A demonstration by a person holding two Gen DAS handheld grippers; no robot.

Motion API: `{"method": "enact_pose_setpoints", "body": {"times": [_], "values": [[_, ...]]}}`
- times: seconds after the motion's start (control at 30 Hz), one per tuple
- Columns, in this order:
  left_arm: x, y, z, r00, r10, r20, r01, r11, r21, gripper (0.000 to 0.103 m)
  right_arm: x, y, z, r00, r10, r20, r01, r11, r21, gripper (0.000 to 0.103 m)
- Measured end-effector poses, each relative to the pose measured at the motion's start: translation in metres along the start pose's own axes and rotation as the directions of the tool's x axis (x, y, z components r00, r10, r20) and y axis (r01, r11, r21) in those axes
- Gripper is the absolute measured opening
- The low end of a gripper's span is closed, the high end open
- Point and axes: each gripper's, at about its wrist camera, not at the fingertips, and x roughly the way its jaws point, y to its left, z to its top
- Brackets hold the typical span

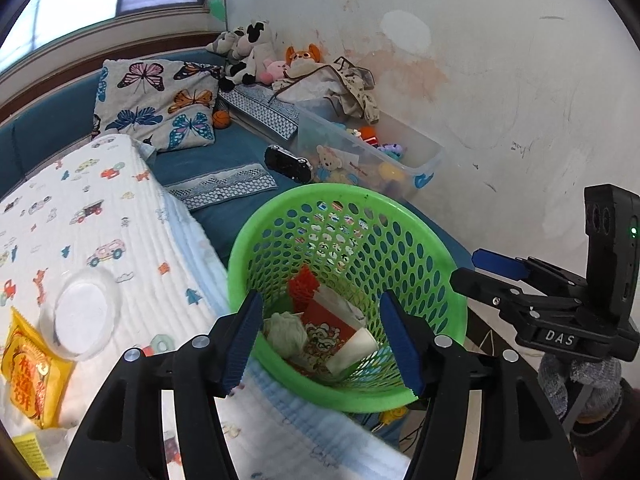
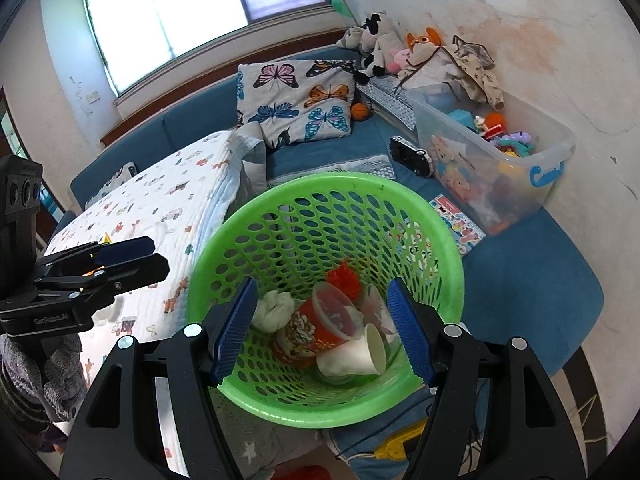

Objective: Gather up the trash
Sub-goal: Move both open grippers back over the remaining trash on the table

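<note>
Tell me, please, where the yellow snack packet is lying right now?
In the left wrist view the yellow snack packet lies at the far left on the car-print quilt, beside a clear round lid, outside the green basket.

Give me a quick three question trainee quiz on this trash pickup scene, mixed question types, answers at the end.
1. True or false: the green basket already holds a white paper cup.
2. Which trash is left on the quilt? A) yellow snack packet B) banana peel C) soda can
3. Fill in: both grippers' jaws hold ____.

Key: 1 true. 2 A. 3 nothing; left gripper and right gripper stand open above the basket.
</note>
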Motion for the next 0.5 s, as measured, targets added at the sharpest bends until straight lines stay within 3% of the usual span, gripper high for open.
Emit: {"method": "enact_pose_setpoints", "body": {"times": [0.5], "values": [[-0.06, 0.049, -0.042, 0.996, 0.071, 0.05, -0.067, 0.995, -0.072, 0.059, 0.004, 0.044, 0.001, 0.998, 0.056, -0.013, -0.056, 0.996, -0.072, 0.068]]}}
